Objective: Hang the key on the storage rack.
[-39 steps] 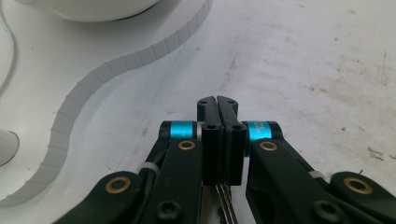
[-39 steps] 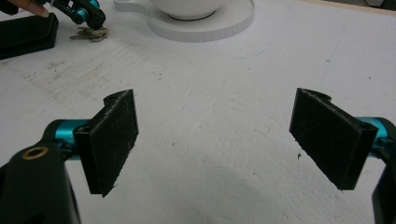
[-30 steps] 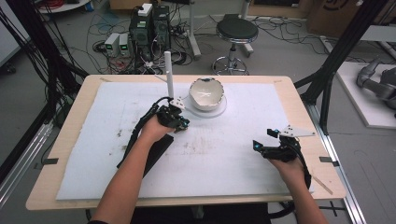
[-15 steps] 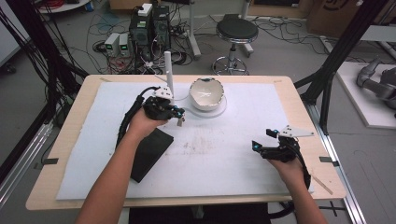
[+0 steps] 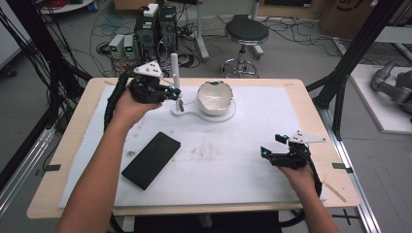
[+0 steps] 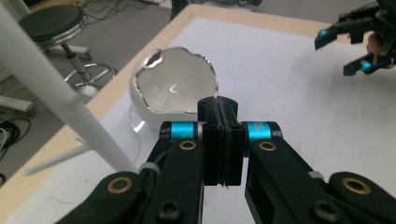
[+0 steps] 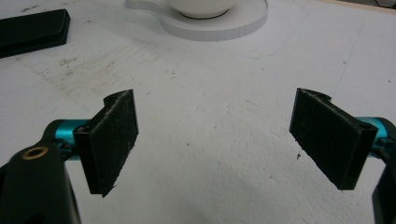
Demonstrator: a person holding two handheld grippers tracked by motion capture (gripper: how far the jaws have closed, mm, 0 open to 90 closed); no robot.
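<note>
The left gripper [image 5: 176, 92] has its jaws pressed together, and I cannot tell if anything thin is caught between them. It hovers at the far left part of the table, right beside a tall white stick [image 5: 174, 70] that stands straight up on a flat white stand [image 5: 187, 109]. In the left gripper view the stick [image 6: 60, 102] leans past at about 10 o'clock from the jaws, and the white bowl [image 6: 175, 88] sits at about 12 o'clock, just ahead. The bowl [image 5: 214, 97] has a jagged, broken-looking rim and rests on the same stand. The left hand is much nearer to the stick and bowl. The right gripper [image 5: 270, 151] waits well apart, at the near right, with its jaws wide apart and nothing in them. A flat black slab [image 5: 151, 159] lies slanted on the white mat [image 5: 233, 165], which looks scuffed and smudged. The wooden table [image 5: 73, 145] stands in a room with cables, boxes and a stool [image 5: 246, 34].
</note>
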